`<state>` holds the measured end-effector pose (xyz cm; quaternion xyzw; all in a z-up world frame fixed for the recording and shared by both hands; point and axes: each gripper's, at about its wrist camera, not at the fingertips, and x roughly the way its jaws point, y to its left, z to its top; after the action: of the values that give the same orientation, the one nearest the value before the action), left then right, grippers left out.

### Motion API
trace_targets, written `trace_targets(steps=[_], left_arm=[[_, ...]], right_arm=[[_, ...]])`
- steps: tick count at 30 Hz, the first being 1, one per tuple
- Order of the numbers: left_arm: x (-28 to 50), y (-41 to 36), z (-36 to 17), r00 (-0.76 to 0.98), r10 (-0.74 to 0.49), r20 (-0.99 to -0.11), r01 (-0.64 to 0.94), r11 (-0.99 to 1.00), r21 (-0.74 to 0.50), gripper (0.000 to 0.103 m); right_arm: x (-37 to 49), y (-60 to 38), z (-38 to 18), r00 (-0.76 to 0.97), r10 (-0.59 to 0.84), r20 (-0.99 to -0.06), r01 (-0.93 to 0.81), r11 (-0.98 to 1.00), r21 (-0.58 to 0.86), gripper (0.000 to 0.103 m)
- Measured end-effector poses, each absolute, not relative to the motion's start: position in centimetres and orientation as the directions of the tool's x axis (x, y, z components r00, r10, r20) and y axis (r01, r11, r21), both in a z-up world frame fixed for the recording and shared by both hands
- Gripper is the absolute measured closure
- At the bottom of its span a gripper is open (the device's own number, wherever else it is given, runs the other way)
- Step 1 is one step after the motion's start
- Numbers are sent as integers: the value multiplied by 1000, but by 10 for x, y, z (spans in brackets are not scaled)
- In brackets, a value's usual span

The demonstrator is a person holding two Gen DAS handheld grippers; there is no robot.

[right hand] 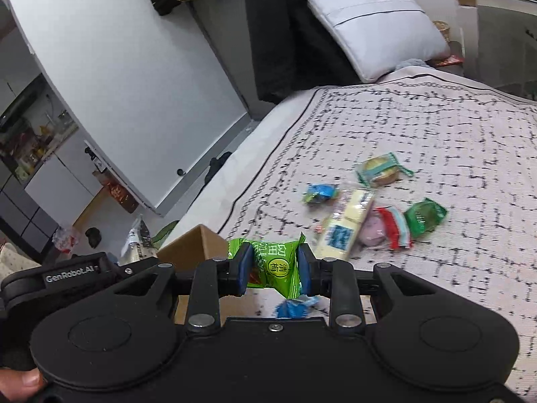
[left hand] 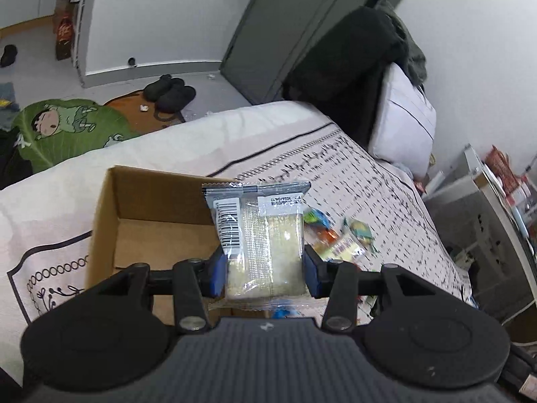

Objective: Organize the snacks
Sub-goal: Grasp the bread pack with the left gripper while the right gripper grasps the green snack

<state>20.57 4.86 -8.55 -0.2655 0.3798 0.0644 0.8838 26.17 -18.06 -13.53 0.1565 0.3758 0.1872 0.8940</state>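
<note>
The left gripper (left hand: 265, 273) is clamped on a clear-wrapped pale snack bar (left hand: 261, 235), its blue pads pressing both sides of the packet, which stands upright between them with a barcode label facing out. It hangs just over the near right corner of an open cardboard box (left hand: 134, 215) that sits on the bed (left hand: 369, 181); the part of the box floor that shows is bare. The right gripper (right hand: 273, 270) is closed tight on a small bright green candy packet (right hand: 278, 265), pinched across its middle so the crimped ends flare out either side. Below it, a blue wrapped sweet (right hand: 295, 307) lies on the patterned bedspread, partly hidden by the gripper body. Farther up the bed a loose cluster of snacks (right hand: 369, 208) lies close together: a blue sweet, a round biscuit in a green-edged wrapper, a long pale bar with a blue label, a red-and-white packet and a dark green one. A corner of the box shows just left of the right gripper. A white pillow (right hand: 379, 30) leans at the head of the bed.
</note>
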Motion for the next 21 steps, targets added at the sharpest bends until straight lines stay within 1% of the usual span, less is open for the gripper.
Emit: trace_targets(steps=[8, 21], left_arm=[[210, 80, -98, 694, -80, -716, -368, 815, -448, 58], [214, 121, -114, 673, -71, -736, -445, 756, -481, 58]], right_arm=[[266, -144, -134, 633, 484, -604, -260, 868, 424, 75], [280, -93, -144, 584, 519, -624, -296, 852, 432, 75]])
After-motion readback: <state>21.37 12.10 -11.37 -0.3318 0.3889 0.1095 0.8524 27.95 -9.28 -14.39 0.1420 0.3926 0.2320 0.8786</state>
